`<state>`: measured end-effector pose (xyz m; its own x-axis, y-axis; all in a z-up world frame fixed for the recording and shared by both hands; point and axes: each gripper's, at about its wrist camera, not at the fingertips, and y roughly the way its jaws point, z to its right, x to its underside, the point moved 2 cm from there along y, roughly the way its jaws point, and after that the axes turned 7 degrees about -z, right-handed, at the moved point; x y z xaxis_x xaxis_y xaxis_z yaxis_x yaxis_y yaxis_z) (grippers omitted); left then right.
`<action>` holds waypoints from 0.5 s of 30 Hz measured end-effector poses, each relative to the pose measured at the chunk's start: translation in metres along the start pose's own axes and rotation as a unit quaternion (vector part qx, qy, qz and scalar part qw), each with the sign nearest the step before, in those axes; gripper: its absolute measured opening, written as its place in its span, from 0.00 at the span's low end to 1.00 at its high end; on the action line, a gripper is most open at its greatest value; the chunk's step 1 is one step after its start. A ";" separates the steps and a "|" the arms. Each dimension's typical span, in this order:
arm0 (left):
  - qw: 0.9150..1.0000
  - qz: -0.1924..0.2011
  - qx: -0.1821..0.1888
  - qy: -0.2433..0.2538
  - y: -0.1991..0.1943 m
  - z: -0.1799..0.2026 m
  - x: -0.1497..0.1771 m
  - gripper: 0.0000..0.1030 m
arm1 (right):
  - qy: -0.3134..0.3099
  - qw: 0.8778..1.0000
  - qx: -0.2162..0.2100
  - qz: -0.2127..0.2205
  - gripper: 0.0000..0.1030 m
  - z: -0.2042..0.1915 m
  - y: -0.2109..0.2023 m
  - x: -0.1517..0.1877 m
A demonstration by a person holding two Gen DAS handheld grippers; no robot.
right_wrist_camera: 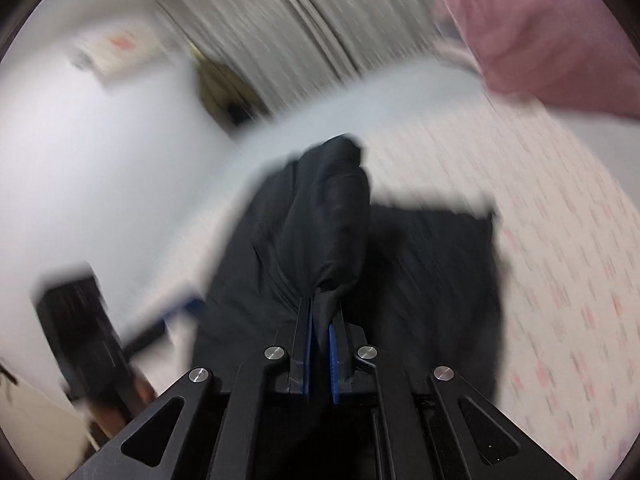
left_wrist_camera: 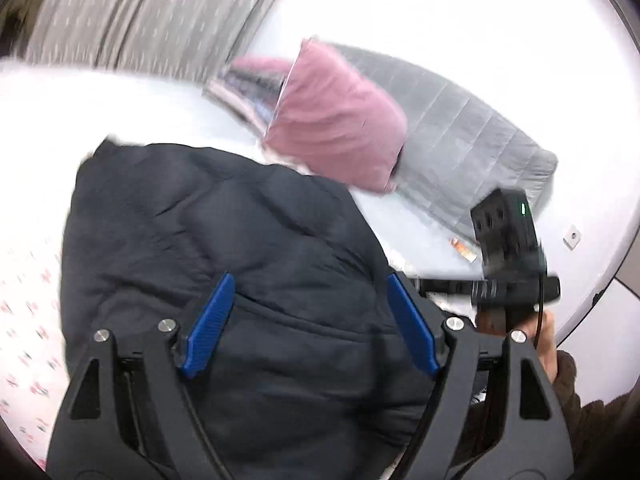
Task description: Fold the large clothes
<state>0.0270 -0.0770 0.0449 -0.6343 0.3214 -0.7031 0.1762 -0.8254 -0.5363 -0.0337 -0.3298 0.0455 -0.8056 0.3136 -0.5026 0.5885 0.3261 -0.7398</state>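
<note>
We see a dark puffy jacket (left_wrist_camera: 224, 248) lying bunched on a bed (left_wrist_camera: 28, 280) near a pink pillow (left_wrist_camera: 336, 120); it looks soft, bulky and slippery, so we judge an edge or hem the best hold. Our right gripper (right_wrist_camera: 321, 312) is clamped tight on a pinched fold of it, pointing downward, though that view is blurred. Our left gripper (left_wrist_camera: 310, 300) hovers above the jacket, tilted downward, its blue pads (left_wrist_camera: 210, 328) spread apart and holding nothing.

The room was bright, and the white wall (left_wrist_camera: 460, 12) glared. The right wrist picture was very smeared; the curtain (right_wrist_camera: 288, 20) looked streaky. The dark jacket (left_wrist_camera: 224, 240) showed few details. Edges curved and went black.
</note>
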 end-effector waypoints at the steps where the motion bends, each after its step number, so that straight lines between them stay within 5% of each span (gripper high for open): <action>1: 1.000 -0.014 -0.003 0.001 0.010 -0.001 0.004 0.76 | 0.006 1.000 0.015 -0.027 0.12 0.012 0.013 0.009; 5: 0.995 -0.039 -0.060 0.063 0.030 0.022 0.018 0.76 | 0.023 1.000 0.005 -0.008 0.26 0.032 -0.007 0.009; 6: 0.994 -0.043 -0.068 0.074 0.032 0.027 0.020 0.76 | 0.031 0.999 0.001 0.009 0.43 0.036 -0.016 0.010; 7: 0.993 -0.046 -0.071 0.081 0.033 0.031 0.022 0.76 | 0.049 0.998 0.001 0.031 0.77 0.046 -0.028 0.009; 8: 0.993 -0.046 -0.073 0.085 0.031 0.037 0.026 0.76 | 0.066 0.997 0.006 0.044 0.89 0.053 -0.033 0.008; 12: 0.990 -0.049 -0.085 0.097 0.028 0.039 0.033 0.76 | 0.139 0.989 -0.045 0.020 0.91 0.080 -0.021 -0.001; 15: 0.989 -0.053 -0.091 0.107 0.032 0.039 0.033 0.76 | 0.137 0.987 -0.087 -0.011 0.91 0.066 0.000 -0.003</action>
<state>-0.0177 -0.1108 0.0222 -0.4854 0.5087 -0.7111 0.2618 -0.6914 -0.6734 -0.0353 -0.3893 0.0176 -0.7834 0.5266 -0.3301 0.5934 0.4759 -0.6492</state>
